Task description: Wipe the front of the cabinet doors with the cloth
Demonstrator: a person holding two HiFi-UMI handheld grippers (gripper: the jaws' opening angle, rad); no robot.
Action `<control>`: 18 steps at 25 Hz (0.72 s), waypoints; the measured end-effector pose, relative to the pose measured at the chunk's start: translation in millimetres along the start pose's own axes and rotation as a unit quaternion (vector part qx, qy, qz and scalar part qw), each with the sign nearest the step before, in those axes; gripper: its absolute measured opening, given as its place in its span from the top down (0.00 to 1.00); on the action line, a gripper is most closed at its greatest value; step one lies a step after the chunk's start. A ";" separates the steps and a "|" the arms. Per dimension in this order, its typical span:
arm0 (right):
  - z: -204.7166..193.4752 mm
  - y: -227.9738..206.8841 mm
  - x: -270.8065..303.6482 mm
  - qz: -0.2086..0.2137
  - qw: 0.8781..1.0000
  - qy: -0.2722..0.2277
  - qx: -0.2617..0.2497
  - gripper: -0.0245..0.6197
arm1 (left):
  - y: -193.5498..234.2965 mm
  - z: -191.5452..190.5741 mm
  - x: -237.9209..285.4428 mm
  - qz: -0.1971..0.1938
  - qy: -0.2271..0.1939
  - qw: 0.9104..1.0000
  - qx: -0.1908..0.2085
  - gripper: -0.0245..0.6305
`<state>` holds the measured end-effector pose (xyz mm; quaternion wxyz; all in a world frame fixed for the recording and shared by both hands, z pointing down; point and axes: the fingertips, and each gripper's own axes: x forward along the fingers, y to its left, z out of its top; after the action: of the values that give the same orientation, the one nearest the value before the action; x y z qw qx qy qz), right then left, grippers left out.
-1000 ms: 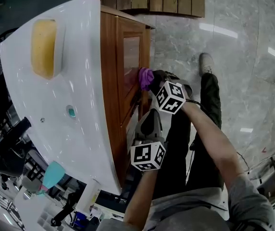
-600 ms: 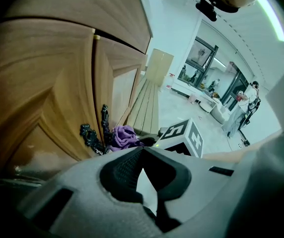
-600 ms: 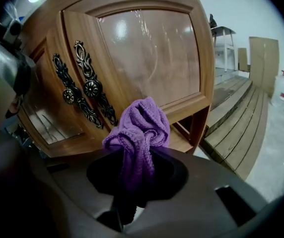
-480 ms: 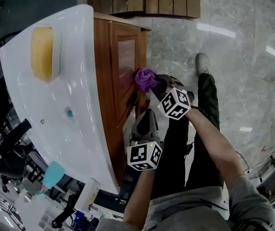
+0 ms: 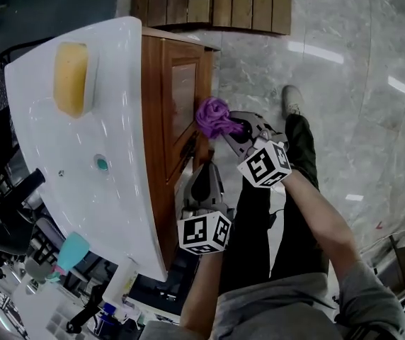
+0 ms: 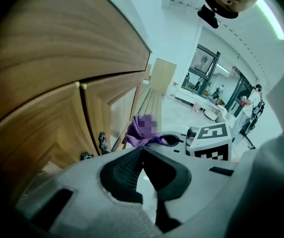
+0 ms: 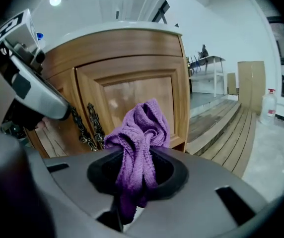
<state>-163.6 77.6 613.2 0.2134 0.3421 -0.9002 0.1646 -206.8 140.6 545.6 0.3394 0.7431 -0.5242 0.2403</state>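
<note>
Cloth (image 5: pixel 213 115) at cabinet door (image 5: pixel 181 94), mid-wipe I'd say.
Right gripper (image 5: pixel 227 127) pinches it bunched, wad sticking out past the jaws as a pad, just beside that door; contact unclear. Left gripper (image 5: pixel 201 183) pressed together, empty, parked low near the handles (image 7: pixel 93 123), out of the way.

The right gripper (image 5: pixel 229 128) holds a bunched purple cloth (image 5: pixel 212 115) just beside the cabinet (image 5: pixel 176 112) front, the left gripper (image 5: pixel 204 174) near that cabinet too.
</note>
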 end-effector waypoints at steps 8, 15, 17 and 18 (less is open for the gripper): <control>66.8 7.1 -32.7 0.024 0.995 -0.093 -0.027 0.84 | -10.2 33.1 -11.6 0.021 -0.041 0.999 -0.012 0.95; 123.2 4.5 -53.6 0.044 0.985 -0.160 -0.049 0.84 | -17.5 44.9 -16.3 0.037 -0.054 0.998 -0.017 0.95; 132.4 0.4 -53.6 0.047 0.983 -0.167 -0.052 0.84 | -18.6 46.4 -16.9 0.042 -0.055 0.997 -0.020 0.95; 135.5 -1.4 -52.1 0.049 0.983 -0.168 -0.054 0.84 | -19.1 47.2 -17.0 0.045 -0.055 0.997 -0.022 0.95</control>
<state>-164.3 45.1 471.7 0.0686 0.3084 -0.9465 0.0662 -194.3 119.6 497.8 0.3152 0.7233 -0.5799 0.2028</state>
